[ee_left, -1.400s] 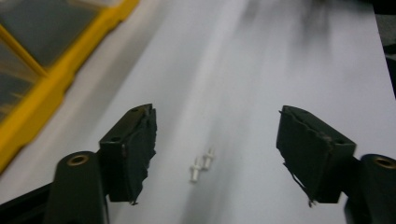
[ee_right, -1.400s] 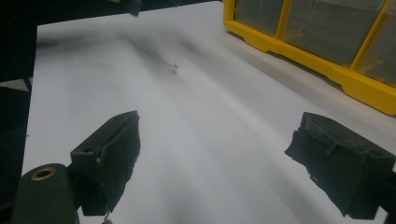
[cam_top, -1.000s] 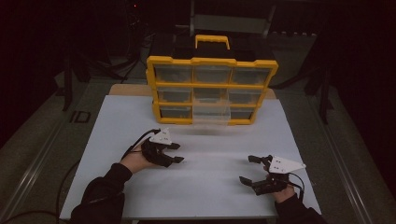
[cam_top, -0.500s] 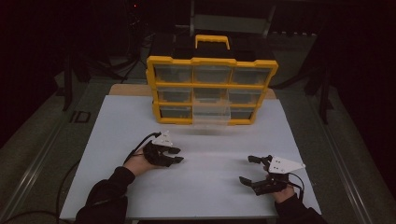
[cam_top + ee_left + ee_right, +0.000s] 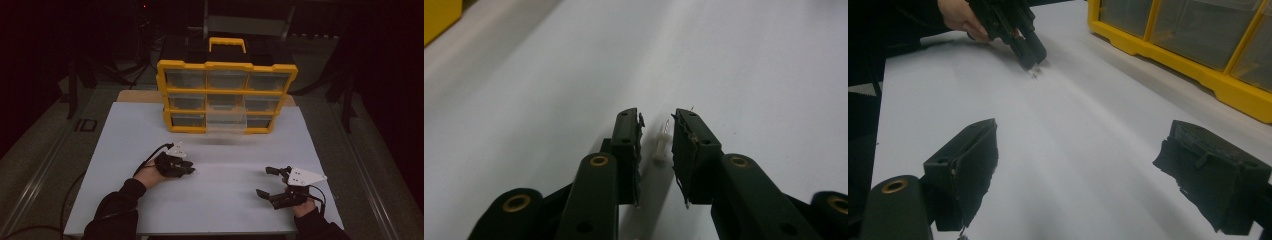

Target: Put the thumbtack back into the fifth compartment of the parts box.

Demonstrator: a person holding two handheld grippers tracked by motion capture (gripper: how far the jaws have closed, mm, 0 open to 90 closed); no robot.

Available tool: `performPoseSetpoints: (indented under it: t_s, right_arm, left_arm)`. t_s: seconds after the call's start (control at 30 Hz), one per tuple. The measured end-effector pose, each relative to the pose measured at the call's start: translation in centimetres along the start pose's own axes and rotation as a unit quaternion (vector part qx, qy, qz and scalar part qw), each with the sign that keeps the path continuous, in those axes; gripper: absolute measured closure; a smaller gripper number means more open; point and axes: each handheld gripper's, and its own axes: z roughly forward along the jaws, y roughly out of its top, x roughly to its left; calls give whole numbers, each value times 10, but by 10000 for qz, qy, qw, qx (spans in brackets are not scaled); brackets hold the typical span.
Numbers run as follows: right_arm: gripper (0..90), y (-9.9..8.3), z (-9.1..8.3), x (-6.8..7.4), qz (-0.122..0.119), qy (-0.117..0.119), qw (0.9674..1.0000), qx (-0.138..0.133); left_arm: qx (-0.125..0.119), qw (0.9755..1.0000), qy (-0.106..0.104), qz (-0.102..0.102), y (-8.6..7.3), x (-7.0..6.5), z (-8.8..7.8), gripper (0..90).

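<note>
The left claw (image 5: 656, 131) is tipped down to the white bench (image 5: 120, 150) with its jaws straddling a small white pin (image 5: 660, 146) that lies flat there — a low pose that suits pinching something so slight. Its jaws have just been closing and now stand narrow, yet a sliver of gap shows on either side of the pin, so it is not gripped so far. The right claw (image 5: 270, 181) rests wide and empty near the bench's right edge, well apart, and the yellow drawer box (image 5: 227, 67) stands at the back with one clear drawer (image 5: 226, 125) pulled out — probably to take the pin.
</note>
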Motion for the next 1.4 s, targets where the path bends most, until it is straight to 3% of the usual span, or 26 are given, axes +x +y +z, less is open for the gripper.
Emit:
performPoseSetpoints:
  t_s: [0.27, 0.5, 0.83, 1.0, 1.4]
  right_arm:
    - [139, 0, 0, 0, -8, -8, 10000, 5]
    - [139, 0, 0, 0, 1, -13, 10000, 18]
    - [139, 0, 0, 0, 4, -19, 10000, 36]
    - [138, 0, 0, 0, 8, -21, 10000, 23]
    - [139, 0, 1, 0, 5, -16, 10000, 25]
  left_arm:
    - [85, 9999, -100, -5, 1, 1, 3, 756]
    - [93, 9998, -177, -22, 1, 2, 4, 836]
    - [86, 9999, -131, 12, 3, 1, 3, 850]
    - [-81, 9999, -87, -56, 7, 4, -8, 850]
    - [-282, 9996, 20, 31, 25, 8, -37, 851]
